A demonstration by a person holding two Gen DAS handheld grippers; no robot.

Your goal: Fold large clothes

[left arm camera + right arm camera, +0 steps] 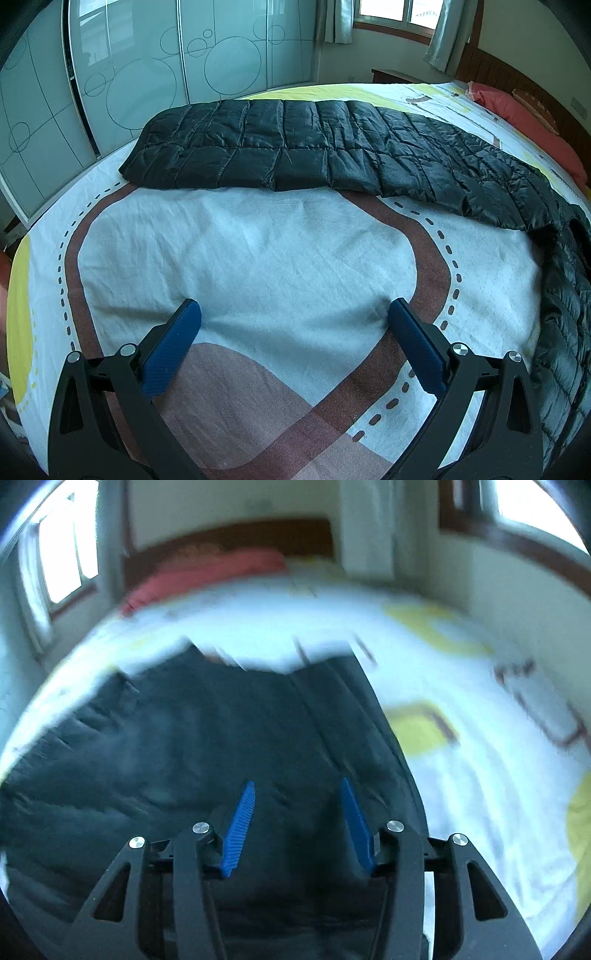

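A black quilted down jacket (303, 147) lies across the far part of the bed, and part of it runs down the right side toward me. My left gripper (293, 314) is open and empty over bare bedsheet, well short of the jacket. In the blurred right wrist view the same jacket (192, 746) fills the lower left. My right gripper (297, 792) is open just above the jacket, with nothing between its blue pads (240, 827).
The bed sheet (258, 251) is white with a brown road pattern and yellow patches. A red pillow (532, 122) lies by the wooden headboard (229, 535). Frosted wardrobe doors (129, 74) stand behind the bed's far edge. Windows with curtains (439, 33) are in the corner.
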